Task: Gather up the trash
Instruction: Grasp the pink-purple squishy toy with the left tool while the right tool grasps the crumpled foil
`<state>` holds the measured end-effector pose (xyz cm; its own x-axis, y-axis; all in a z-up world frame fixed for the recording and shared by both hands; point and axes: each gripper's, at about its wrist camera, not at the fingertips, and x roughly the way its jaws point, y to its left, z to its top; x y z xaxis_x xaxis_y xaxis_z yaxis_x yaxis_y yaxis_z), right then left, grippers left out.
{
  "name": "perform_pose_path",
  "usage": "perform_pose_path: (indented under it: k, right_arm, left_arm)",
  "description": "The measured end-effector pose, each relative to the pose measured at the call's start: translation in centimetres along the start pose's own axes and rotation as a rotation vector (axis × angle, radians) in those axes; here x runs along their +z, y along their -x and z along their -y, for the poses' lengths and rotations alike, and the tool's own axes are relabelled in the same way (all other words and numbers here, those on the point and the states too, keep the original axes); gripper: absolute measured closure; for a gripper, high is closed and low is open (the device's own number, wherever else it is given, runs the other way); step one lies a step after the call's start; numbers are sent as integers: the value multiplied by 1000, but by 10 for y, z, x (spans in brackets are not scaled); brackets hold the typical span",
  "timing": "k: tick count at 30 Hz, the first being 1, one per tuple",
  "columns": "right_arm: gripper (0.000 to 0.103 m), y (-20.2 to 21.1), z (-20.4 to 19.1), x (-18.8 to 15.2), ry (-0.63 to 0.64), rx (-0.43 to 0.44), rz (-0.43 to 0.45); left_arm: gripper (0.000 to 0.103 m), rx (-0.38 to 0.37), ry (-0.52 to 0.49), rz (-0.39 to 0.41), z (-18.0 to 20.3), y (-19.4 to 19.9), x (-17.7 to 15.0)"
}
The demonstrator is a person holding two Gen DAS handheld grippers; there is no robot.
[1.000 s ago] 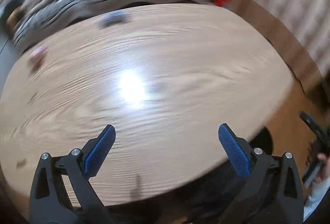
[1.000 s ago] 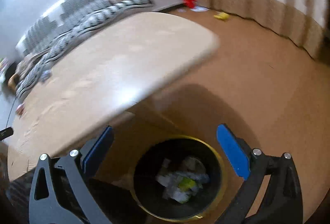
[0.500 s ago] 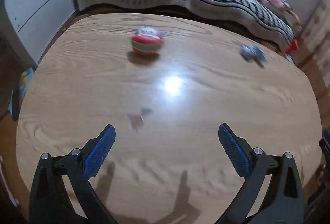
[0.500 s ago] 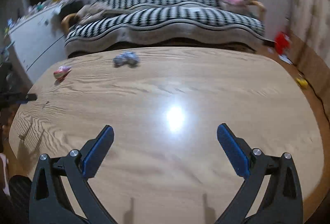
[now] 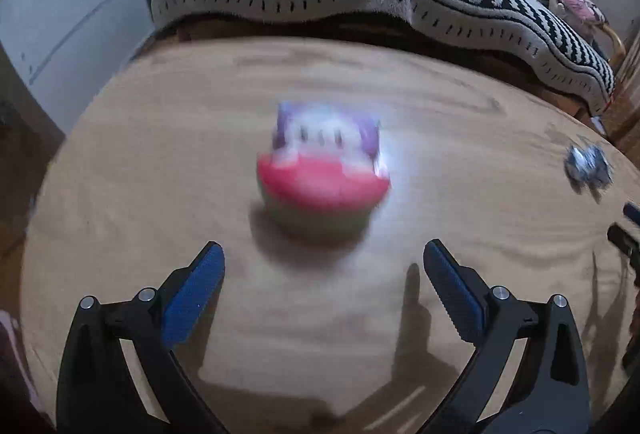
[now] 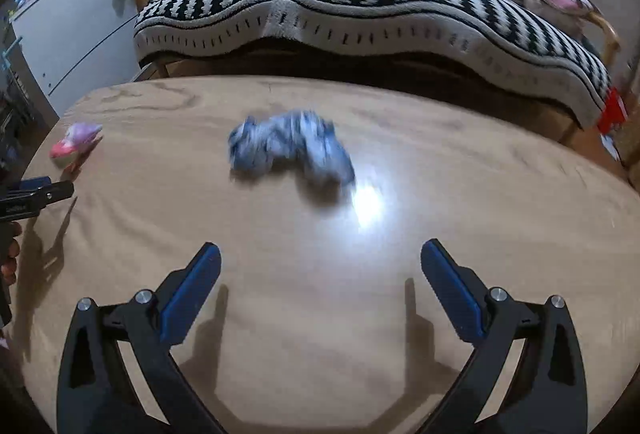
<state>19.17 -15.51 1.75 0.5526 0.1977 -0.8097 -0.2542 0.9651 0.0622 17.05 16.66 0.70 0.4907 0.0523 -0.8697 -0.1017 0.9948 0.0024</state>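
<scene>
Two pieces of trash lie on the wooden table; my left gripper hangs spread and empty just short of the pink-and-purple wrapper; my right gripper, equally spread and empty, faces the crumpled blue wrapper farther off; I judge this the approach; next each must advance, straddle its piece, and close.

Wooden table carries a crumpled blue wrapper and pink-and-purple packet (blurred), well apart.
</scene>
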Motion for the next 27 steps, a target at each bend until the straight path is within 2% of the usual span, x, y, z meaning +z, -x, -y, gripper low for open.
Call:
perform_pose_path:
  k: [3, 5, 6, 8, 10, 14, 24, 25, 26, 27]
  right_arm:
    - [6, -23, -8, 28, 20, 44, -8]
    - [6, -35, -11, 39, 30, 43, -6]
    - [6, -43, -13, 41, 31, 36, -33]
    - [6, -50, -19, 39, 73, -11, -19]
    - [5, -48, -21, 35, 78, 4, 17]
    - [5, -49, -20, 34, 76, 6, 26]
    - [5, -49, -20, 33, 70, 1, 27]
    - [9, -46, -22, 31, 62, -2, 37]
    - [45, -41, -24, 30, 56, -8, 55]
    - [67, -36, -26, 28, 37, -18, 61]
  left_arm:
    - [6, 13, -30, 26, 5, -8, 19]
    - [6, 9, -36, 11, 8, -17, 28]
    - [6, 16, -33, 0, 7, -25, 32]
    - [5, 12, -20, 7, 4, -33, 34]
    - [5, 9, -31, 51, 5, -34, 31]
    - [5, 5, -40, 104, 5, -30, 26]
    - [5, 4, -42, 105, 4, -30, 26]
    - [8, 1, -45, 108, 5, -29, 25]
    - [34, 11, -50, 127, 6, -26, 25]
    - [50, 61, -58, 147, 11, -19, 23]
